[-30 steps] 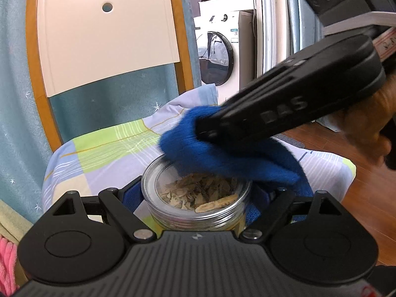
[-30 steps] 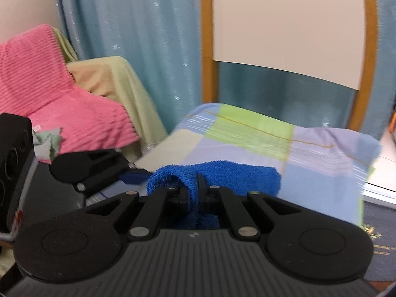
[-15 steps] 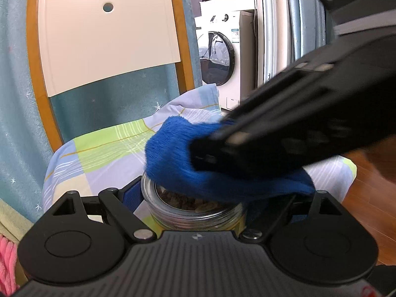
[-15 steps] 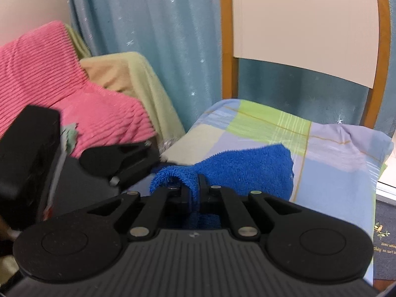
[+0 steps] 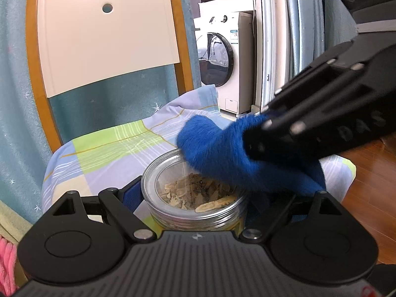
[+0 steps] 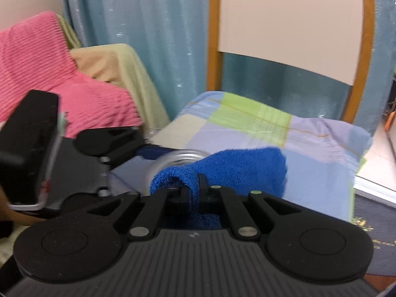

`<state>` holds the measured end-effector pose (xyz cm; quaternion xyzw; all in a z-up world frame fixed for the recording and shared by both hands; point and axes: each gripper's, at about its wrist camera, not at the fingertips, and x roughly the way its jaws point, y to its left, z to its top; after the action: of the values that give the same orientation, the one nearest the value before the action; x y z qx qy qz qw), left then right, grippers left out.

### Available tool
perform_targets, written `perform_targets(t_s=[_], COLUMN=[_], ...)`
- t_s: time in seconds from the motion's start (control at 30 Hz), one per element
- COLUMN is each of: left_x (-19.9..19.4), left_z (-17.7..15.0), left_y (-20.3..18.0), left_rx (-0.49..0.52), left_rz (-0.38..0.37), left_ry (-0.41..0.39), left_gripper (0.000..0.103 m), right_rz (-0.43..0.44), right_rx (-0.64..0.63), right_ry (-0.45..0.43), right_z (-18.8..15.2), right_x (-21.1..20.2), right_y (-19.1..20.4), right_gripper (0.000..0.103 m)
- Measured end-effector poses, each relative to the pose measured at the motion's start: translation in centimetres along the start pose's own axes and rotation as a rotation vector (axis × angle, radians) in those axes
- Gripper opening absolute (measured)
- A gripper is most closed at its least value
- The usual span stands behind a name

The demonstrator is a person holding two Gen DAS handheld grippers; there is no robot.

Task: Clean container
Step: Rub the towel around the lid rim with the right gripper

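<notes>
A clear jar [image 5: 195, 198] of dried slices, with a see-through lid, stands on a checked cushion [image 5: 111, 153]; my left gripper [image 5: 195, 199] is shut on its sides. A fluffy blue cloth [image 5: 222, 153] lies over the right part of the lid, leaving the left part uncovered. My right gripper [image 5: 259, 133] comes in from the right, shut on that cloth. In the right wrist view the cloth [image 6: 242, 165] folds up between the closed fingers of the right gripper [image 6: 194, 190], and the jar's rim [image 6: 178, 156] shows blurred just beyond it.
The cushion rests on a chair with a cream backrest [image 5: 106, 37] and an orange frame. A teal curtain [image 6: 148, 37] hangs behind. Pink blanket [image 6: 49, 74] on a seat to the left; washing machine [image 5: 222, 59] and wooden floor [image 5: 366, 173] to the right.
The right gripper swept the cloth left across the lid, covering most of it, then drew back right, uncovering the lid's left part. The left gripper and jar stayed put.
</notes>
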<state>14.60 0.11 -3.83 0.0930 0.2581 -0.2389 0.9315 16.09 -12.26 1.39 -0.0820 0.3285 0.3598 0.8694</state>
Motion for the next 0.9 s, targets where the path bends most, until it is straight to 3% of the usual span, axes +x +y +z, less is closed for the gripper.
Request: perform_targets(t_s=[0.07, 0.17, 0.37, 0.47, 0.6, 0.73, 0.9], left_x=[1.0, 0.9, 0.7, 0.4, 0.4, 0.4, 0.5], left_z=[-0.2, -0.2, -0.1, -0.1, -0.1, -0.1, 0.1], left_y=[2.2, 1.9, 1.5, 0.8, 0.8, 0.7, 0.7], left_rx=[0.015, 0.015, 0.011, 0.007, 0.007, 0.007, 0.008], left_rz=[-0.023, -0.020, -0.016, -0.009, -0.009, -0.007, -0.005], left_ry=[-0.001, 0.003, 0.005, 0.004, 0.002, 0.002, 0.007], left_gripper=[0.086, 0.086, 0.086, 0.086, 0.086, 0.086, 0.086], right_rz=[0.015, 0.011, -0.106, -0.108, -0.082, 0.011, 0.011], right_rx=[-0.003, 0.007, -0.018, -0.002, -0.010, 0.038, 0.047], right_ry=[-0.011, -0.036, -0.049, -0.030, -0.004, -0.011, -0.042], right_z=[0.2, 0.8, 1.2, 0.7, 0.0, 0.0, 1.0], right_x=[0.5, 1.7, 2.1, 0.9, -0.4, -0.2, 1.7], right_y=[0.5, 0.3, -1.4, -1.9, -1.1, -0.3, -0.2], right_gripper=[0.003, 0.003, 0.002, 0.002, 0.003, 0.003, 0.003])
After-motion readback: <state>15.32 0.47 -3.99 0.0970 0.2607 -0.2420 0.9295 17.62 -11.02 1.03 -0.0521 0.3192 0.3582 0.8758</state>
